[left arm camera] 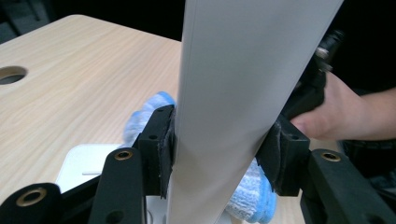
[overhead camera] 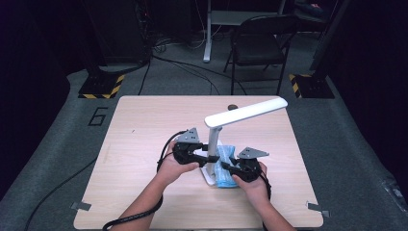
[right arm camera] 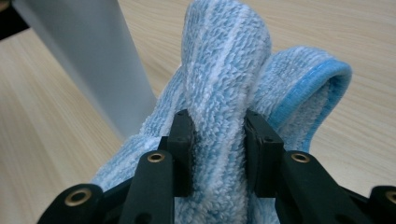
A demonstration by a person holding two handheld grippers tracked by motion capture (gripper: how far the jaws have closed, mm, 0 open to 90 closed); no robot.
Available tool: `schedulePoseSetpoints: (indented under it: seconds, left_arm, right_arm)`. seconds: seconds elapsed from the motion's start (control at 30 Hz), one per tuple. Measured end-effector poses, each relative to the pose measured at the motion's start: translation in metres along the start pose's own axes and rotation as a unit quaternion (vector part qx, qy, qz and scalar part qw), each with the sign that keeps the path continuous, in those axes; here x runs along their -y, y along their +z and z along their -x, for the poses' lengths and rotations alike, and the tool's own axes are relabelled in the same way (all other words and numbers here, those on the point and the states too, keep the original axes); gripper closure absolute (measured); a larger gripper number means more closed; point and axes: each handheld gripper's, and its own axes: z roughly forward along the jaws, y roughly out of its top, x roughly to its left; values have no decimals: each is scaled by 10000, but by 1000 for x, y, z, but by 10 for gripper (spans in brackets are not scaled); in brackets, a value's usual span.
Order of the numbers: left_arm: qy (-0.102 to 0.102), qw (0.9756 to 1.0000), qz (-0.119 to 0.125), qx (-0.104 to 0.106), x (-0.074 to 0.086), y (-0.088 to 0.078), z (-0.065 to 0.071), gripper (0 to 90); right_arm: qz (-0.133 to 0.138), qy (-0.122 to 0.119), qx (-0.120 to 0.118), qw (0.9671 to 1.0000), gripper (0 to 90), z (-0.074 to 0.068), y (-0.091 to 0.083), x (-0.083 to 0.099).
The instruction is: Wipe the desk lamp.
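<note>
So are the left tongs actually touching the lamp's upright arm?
Touching. In the left gripper view both pads press flat against the white lamp arm, one on each side, no gap visible.

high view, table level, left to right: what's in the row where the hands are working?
Left hand → left gripper, fingers shut on the white desk lamp's upright post → blue towel bunched beside the post on the lamp base → right gripper, fingers shut on the towel → right hand.
</note>
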Motion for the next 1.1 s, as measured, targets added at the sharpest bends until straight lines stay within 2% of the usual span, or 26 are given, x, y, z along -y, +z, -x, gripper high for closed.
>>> schedulePoseSetpoints:
  seconds: [0.1, 0.23, 0.3, 0.37, 0.4, 0.53, 0.6, 0.73, 0.83, 0.97, 1.07, 1.1]
  left_arm:
    - [72, 9999, -23, 121, 0, 1, 2, 503]
    - [85, 9999, -39, 81, 1, -3, 2, 500]
    - [62, 10000, -41, -7, 2, -6, 3, 496]
    - [85, 9999, -69, -69, 3, -10, 3, 496]
    - [86, 9999, -76, -120, 3, -12, 4, 496]
    - [23, 9994, -100, -343, 5, -16, 9, 496]
    - [-39, 9993, -126, -362, 5, -19, 11, 490]
    - [-137, 9989, 94, -447, 7, -28, 15, 460]
    - [-86, 9989, 135, -445, 9, -36, 17, 508]
    - [-32, 9991, 201, -360, 13, -41, 18, 558]
    - [4, 9994, 168, -319, 15, -39, 18, 584]
    - [9, 9994, 155, -303, 15, -39, 18, 584]
  right_arm:
    - [44, 10, -125, 9999, 667, 0, 0, -1]
    - [-79, -122, -42, 9999, 660, -3, 7, 1]
    - [-299, -345, 48, 9989, 658, -4, 12, 4]
    - [-569, -453, 156, 9972, 657, -5, 18, 7]
    - [-601, -486, 116, 9969, 656, -5, 20, 8]
    - [-618, -585, 123, 9963, 658, -11, 22, 9]
    - [-615, -593, 194, 9962, 658, -13, 21, 10]
    - [-562, -575, 143, 9967, 661, -10, 22, 11]
    - [-562, -374, 93, 9977, 674, -9, 18, 9]
    - [-217, -81, 50, 9997, 681, -7, 5, 0]
    - [3, 166, -183, 9997, 682, -6, -9, -11]
    - [155, 225, -270, 9993, 682, -6, -12, -14]
